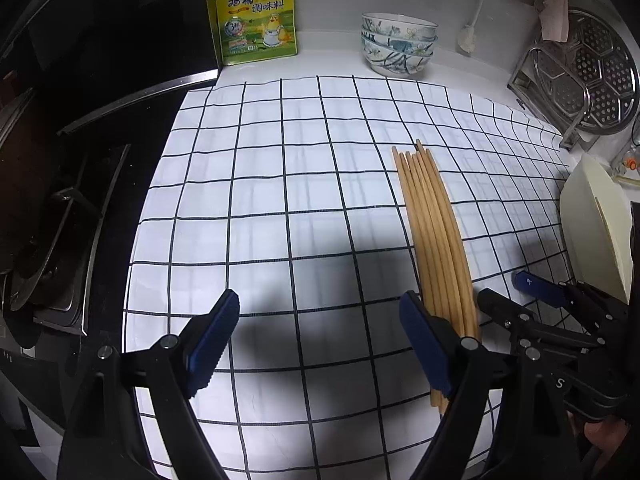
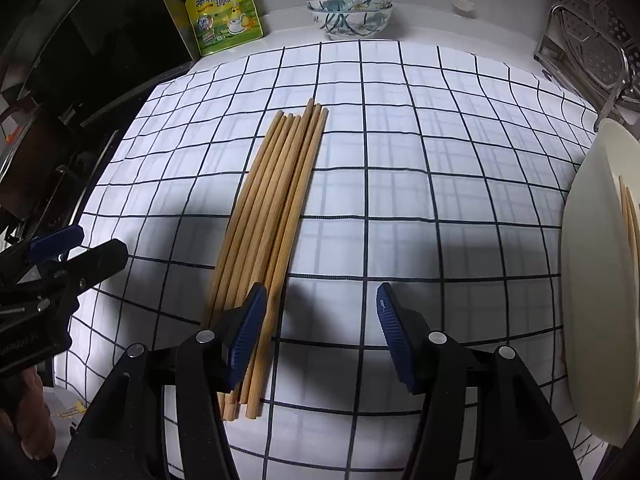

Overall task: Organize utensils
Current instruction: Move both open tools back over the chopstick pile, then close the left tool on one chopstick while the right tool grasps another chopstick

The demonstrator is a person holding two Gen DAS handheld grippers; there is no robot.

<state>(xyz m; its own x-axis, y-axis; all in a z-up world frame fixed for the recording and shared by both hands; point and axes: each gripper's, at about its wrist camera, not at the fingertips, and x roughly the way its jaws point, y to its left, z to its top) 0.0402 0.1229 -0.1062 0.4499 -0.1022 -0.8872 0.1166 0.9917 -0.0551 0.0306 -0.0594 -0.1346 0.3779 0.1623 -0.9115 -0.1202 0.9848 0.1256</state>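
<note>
While both are hanging open and empty, we are viewing the chopsticks (image 2: 266, 236) lying lengthwise toward the table's far edge, nearer our right hand-held gripper (image 2: 320, 320) than our left hand-held gripper (image 1: 320, 328).

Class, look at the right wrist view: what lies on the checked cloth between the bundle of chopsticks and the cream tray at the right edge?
Only bare checked cloth and the right gripper's shadow lie between the chopsticks and the cream tray; the right wrist view shows it.
</note>
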